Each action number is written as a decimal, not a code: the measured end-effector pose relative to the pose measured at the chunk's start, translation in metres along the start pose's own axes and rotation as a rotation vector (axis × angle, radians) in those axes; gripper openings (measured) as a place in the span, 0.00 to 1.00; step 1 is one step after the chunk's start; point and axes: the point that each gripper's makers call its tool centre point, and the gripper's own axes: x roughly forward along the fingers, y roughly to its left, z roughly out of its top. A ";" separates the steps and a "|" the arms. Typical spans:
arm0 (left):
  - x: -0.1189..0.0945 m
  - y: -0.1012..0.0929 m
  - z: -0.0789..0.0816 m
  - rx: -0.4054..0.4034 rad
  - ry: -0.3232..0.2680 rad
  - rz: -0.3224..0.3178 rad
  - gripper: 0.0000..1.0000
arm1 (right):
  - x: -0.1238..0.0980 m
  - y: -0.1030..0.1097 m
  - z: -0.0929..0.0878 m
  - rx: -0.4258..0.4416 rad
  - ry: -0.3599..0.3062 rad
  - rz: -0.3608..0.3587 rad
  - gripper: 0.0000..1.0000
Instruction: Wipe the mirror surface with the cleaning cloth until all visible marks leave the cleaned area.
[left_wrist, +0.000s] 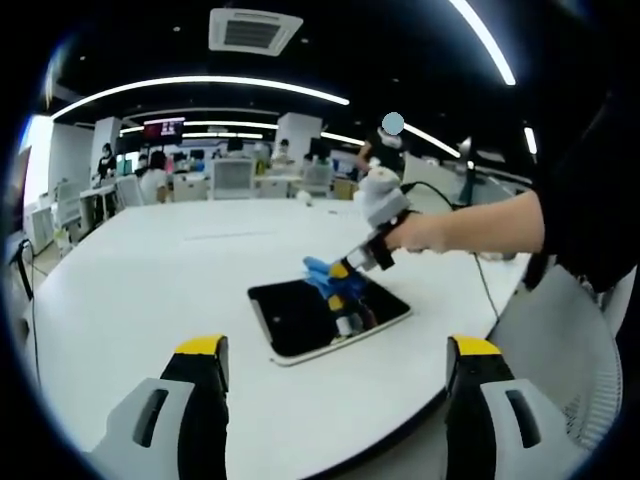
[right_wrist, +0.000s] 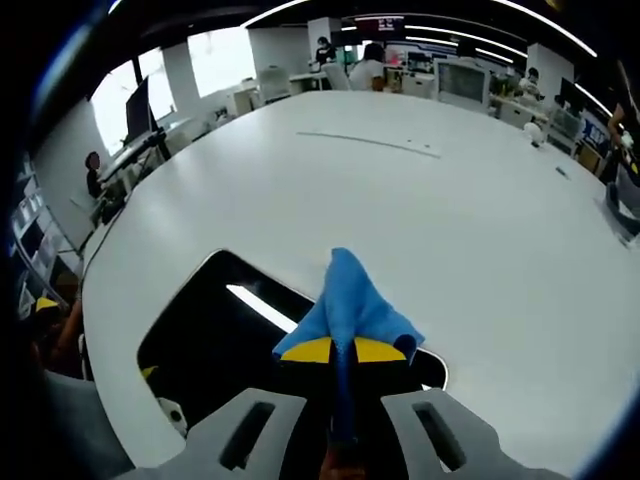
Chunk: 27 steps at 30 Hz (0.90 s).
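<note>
A flat rectangular mirror (left_wrist: 300, 315) with a white rim lies on the white table (left_wrist: 150, 290); its dark face (right_wrist: 225, 335) reflects a ceiling light. My right gripper (right_wrist: 343, 350) is shut on a blue cleaning cloth (right_wrist: 350, 300) that rests on the mirror's far right part. In the left gripper view that same right gripper (left_wrist: 342, 283), held by a person's hand, presses the cloth (left_wrist: 322, 272) onto the mirror. My left gripper (left_wrist: 335, 360) hangs open above the table's near edge, short of the mirror, with nothing between its yellow-tipped fingers (left_wrist: 200, 348).
The large white table stretches far behind the mirror. A cable (left_wrist: 485, 290) trails over its right edge near a white mesh chair (left_wrist: 575, 350). Desks, monitors and people stand in the office background (left_wrist: 210, 170).
</note>
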 end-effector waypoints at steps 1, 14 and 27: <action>0.000 0.000 0.000 0.000 -0.001 0.000 0.90 | 0.000 0.000 0.000 0.002 0.000 0.000 0.00; 0.001 0.000 0.000 -0.004 -0.002 -0.003 0.89 | -0.006 0.005 -0.007 -0.050 -0.007 0.034 0.00; 0.000 0.000 0.001 -0.006 -0.007 0.004 0.89 | -0.019 0.022 -0.023 -0.058 0.017 0.036 0.00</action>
